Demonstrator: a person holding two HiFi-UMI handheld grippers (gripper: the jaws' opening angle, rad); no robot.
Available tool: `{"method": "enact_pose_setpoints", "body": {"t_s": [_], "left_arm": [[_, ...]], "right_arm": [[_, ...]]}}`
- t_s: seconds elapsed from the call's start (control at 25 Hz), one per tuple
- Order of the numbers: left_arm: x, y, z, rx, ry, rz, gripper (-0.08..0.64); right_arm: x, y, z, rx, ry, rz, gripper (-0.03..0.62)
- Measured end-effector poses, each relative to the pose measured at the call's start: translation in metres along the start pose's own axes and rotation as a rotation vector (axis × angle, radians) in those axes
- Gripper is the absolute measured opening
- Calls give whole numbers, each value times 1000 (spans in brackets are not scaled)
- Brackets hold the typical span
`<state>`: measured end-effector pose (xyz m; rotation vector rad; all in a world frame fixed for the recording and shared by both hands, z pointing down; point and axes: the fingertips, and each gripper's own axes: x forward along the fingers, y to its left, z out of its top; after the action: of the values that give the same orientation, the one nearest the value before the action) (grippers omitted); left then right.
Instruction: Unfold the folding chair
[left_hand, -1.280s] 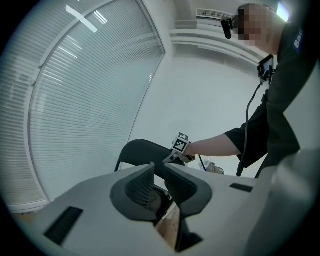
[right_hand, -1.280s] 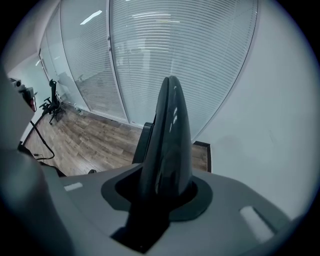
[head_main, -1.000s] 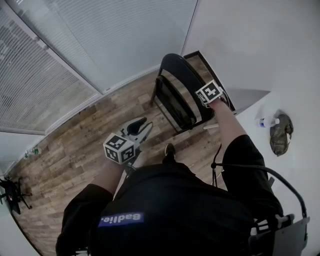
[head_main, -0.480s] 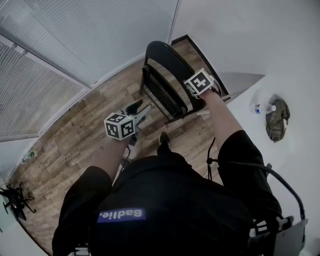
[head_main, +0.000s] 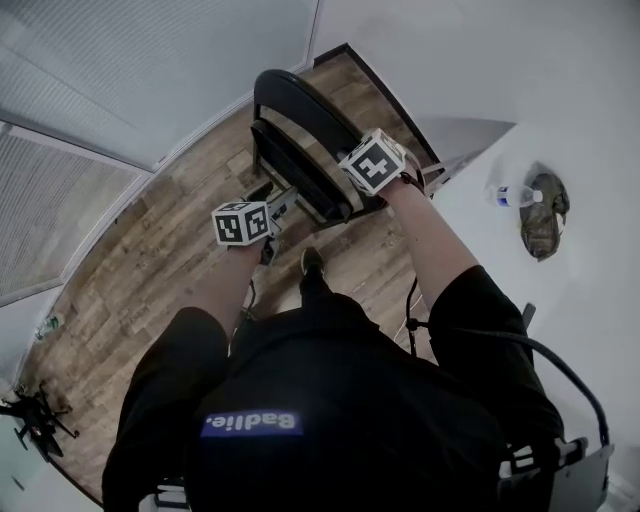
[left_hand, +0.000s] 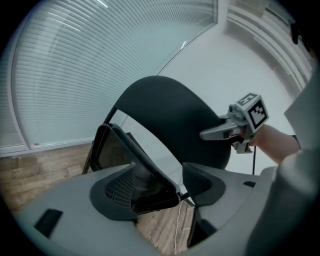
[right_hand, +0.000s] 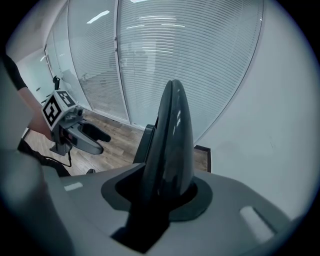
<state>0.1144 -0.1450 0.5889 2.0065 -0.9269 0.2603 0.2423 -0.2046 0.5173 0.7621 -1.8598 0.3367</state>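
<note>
Left gripper: jaws spread, just been opening; edge of tilted-up seat between them, not pinched. Middle: folding chair stands at far corner of wood floor. Right gripper: jaws clamped on top edge of backrest.

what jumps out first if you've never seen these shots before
A black folding chair stands folded on the wood floor, beside a glass wall with blinds. The right tongs are clamped on the top edge of its backrest. The left tongs, whose jaws have just been opening, stand open around a corner of the seat.
</note>
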Motion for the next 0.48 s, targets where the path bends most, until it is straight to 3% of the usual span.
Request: {"method": "enact_pose_setpoints", "body": {"t_s": [0.24,0.48], "left_arm": [[50,29,-15,-110,38,52,288],[91,40,-22,-201,22,92,311]], "right_arm": [[0,10,-1,-14,-3,9,127],[0,21,3,-22,-16,9,127]]}}
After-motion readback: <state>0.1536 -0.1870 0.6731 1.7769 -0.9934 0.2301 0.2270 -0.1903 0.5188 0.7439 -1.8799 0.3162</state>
